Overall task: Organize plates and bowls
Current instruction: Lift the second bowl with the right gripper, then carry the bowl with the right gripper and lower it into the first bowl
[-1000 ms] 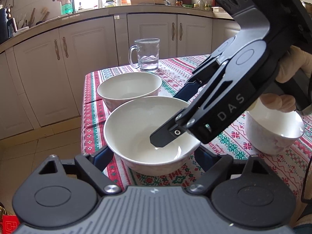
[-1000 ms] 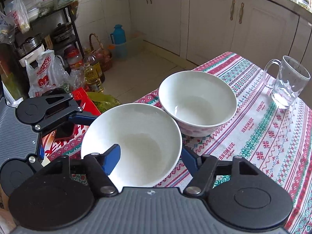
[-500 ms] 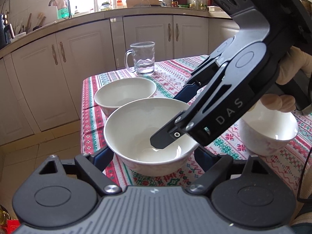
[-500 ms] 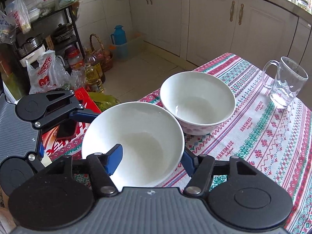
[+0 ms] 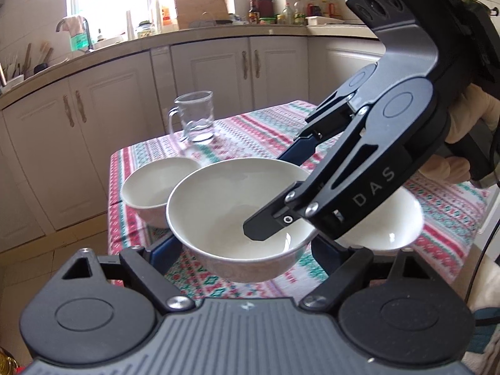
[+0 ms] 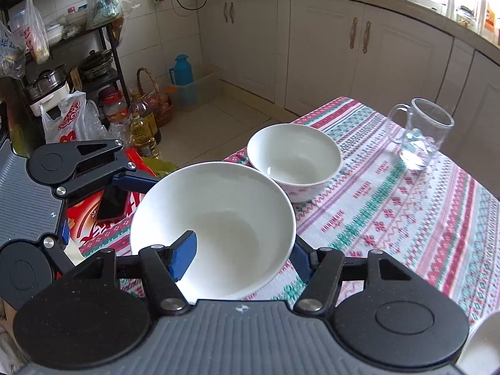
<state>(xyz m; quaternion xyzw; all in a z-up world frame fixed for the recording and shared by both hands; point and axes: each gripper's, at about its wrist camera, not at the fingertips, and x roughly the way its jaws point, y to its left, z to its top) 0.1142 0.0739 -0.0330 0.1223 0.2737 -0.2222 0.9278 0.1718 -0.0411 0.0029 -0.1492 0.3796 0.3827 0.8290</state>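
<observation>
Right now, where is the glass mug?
The glass mug stands on the patterned tablecloth near the table's far edge, right of the smaller white bowl in the right wrist view, apart from it.

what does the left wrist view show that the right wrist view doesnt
Only the left wrist view shows the right gripper from outside, one finger inside the near bowl and one outside its rim, plus the gloved hand holding it, a third bowl almost whole, and the sink window. Only the right wrist view shows the storage rack, the oil bottle, the blue thermos and the left gripper beside the bowl. Both show the near bowl, the far bowl, the glass mug and the striped tablecloth.
</observation>
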